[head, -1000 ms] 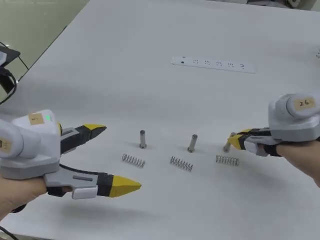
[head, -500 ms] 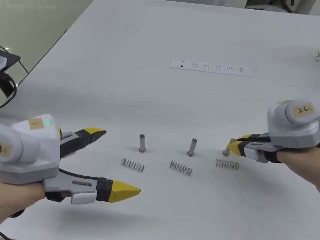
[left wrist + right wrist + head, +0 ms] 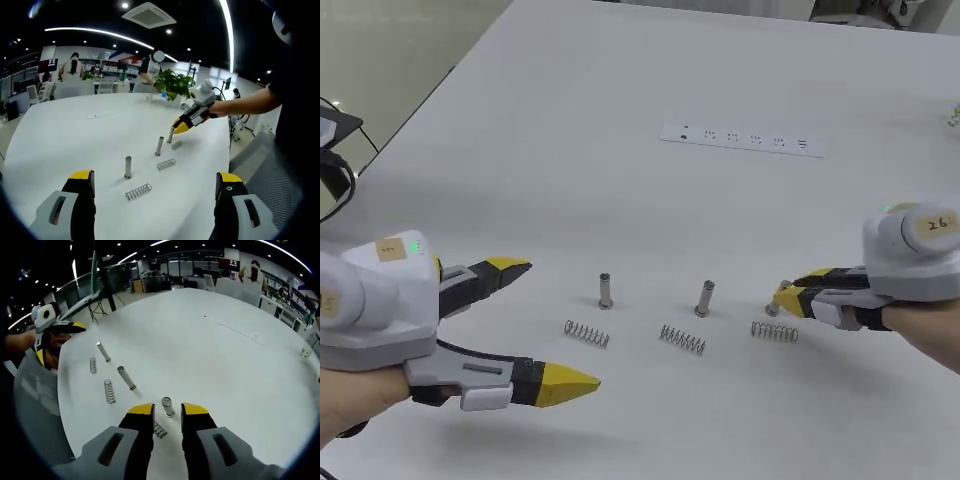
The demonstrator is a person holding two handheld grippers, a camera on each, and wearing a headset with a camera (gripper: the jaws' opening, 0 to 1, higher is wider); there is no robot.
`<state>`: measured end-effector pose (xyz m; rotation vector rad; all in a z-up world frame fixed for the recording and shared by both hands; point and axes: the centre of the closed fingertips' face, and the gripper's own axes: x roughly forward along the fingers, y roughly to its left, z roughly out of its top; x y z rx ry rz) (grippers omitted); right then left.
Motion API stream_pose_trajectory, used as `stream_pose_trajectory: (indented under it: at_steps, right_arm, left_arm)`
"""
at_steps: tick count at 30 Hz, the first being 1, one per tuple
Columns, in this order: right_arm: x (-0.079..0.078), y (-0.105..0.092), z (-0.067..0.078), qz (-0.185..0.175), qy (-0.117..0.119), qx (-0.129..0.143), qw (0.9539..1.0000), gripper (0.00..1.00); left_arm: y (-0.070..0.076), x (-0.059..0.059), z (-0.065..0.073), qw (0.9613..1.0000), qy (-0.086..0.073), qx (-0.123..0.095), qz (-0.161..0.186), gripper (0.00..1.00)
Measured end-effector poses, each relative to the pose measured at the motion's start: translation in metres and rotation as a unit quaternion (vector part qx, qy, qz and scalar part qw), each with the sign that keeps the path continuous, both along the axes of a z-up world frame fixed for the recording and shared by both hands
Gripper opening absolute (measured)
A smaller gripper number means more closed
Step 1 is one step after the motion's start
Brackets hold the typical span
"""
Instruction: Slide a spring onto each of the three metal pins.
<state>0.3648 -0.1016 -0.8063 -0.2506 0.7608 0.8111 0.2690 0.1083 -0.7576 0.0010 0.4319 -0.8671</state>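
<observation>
A white tabletop (image 3: 620,150) is seen from above, with a person holding a tool at each side. The right tool (image 3: 788,294) sits low over the surface. Its yellow-tipped jaws are parted only narrowly, and a short upright metal pin (image 3: 167,406) stands between the tips. In the right gripper view a sliver of tabletop shows on either side of this pin, so the jaws do not appear to touch it. The near spring (image 3: 774,331) lies flat just beside these tips, partly hidden by a jaw in the right gripper view. Ahead of the right tool, in a row running toward the other tool, stand the middle pin (image 3: 704,298) and then the far pin (image 3: 605,291). The middle spring (image 3: 682,340) and far spring (image 3: 586,334) each lie flat on the tabletop near their pin and apart from it. The left tool (image 3: 545,322) is held above the tabletop with its jaws spread wide and nothing between them. It points along the row, and the far pin and far spring are the closest things ahead of it. A white power strip (image 3: 740,139) lies flat well beyond both tools.
</observation>
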Motion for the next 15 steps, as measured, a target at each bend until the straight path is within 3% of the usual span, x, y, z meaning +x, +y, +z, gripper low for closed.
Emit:
stream_pose_trajectory:
  at_steps: [15]
  right_arm:
    - [-0.011,-0.005,0.000,0.029,-0.005,-0.009,0.9995,0.22]
  left_arm:
    - [0.001,0.001,0.002,1.0000,-0.002,0.004,0.002,0.98]
